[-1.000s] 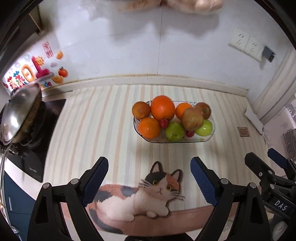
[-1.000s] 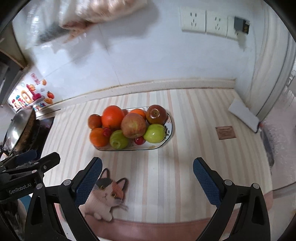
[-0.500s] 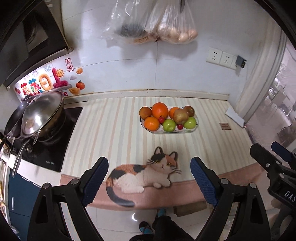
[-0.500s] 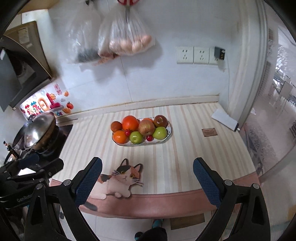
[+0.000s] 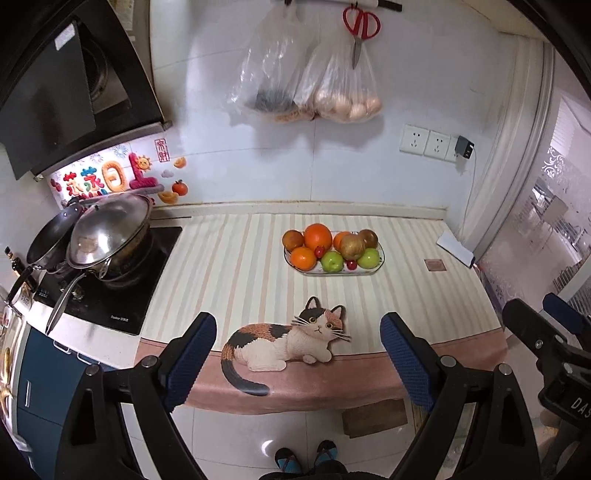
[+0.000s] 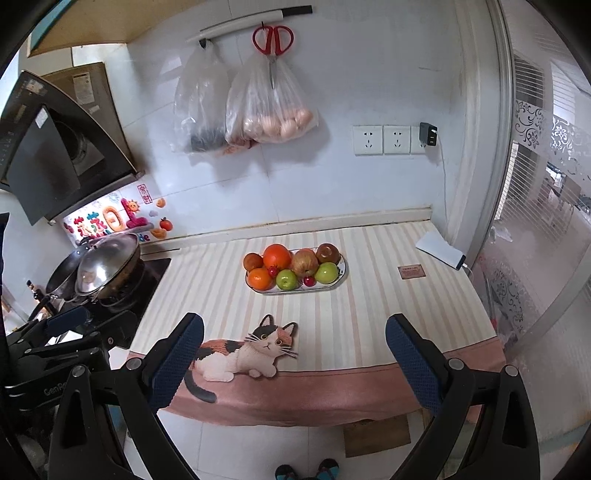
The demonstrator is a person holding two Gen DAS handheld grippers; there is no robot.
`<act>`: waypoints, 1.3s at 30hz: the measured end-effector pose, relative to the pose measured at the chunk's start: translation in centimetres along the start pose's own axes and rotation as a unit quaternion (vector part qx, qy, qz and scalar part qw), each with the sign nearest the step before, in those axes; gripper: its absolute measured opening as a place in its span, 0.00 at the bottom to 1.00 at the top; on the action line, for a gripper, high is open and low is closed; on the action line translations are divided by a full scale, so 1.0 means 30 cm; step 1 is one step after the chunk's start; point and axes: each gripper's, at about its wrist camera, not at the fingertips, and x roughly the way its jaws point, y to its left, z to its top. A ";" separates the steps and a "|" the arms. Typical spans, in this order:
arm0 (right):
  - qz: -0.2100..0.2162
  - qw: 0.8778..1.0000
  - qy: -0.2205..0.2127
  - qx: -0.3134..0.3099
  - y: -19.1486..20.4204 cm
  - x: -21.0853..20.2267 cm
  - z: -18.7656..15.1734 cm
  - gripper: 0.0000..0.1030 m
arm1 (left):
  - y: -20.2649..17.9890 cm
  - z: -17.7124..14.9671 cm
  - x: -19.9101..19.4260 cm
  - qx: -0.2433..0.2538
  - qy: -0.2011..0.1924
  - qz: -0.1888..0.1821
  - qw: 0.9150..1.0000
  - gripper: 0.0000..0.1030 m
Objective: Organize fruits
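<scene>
An oval glass dish stands on the striped cloth in the middle of the counter. It holds a large orange, a smaller orange, two green apples, a reddish apple, brownish fruits and small red cherries. My left gripper is open and empty, well back from the dish and above the counter's front edge. My right gripper hangs just as far back, also open and empty. Each gripper shows at the side of the other's view.
A cat-shaped mat lies near the counter's front edge. On the left, a hob carries a lidded wok. Bags and red scissors hang on the wall. At the right lie a white box and a brown card. A person's feet stand below.
Both grippers have drawn back and upward from the counter, so the dish looks smaller and farther. The wall bags, floor and feet have come into view. Both stay open.
</scene>
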 end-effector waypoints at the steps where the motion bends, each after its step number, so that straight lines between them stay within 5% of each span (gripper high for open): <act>1: 0.003 1.000 -0.002 -0.001 -0.004 -0.013 -0.002 0.98 | -0.002 -0.003 -0.009 -0.001 -0.002 0.001 1.000 0.88; 12: 0.027 1.000 0.011 -0.008 -0.023 0.040 0.036 0.98 | -0.013 -0.010 -0.010 -0.006 -0.009 0.017 1.000 0.88; 23: 0.043 0.998 0.036 -0.008 -0.018 0.255 0.100 0.98 | 0.038 0.047 0.145 -0.011 0.008 0.052 0.999 0.95; 39: 0.034 0.997 0.067 -0.008 0.010 0.481 0.114 0.98 | 0.046 0.087 0.317 -0.011 0.043 0.053 0.998 0.95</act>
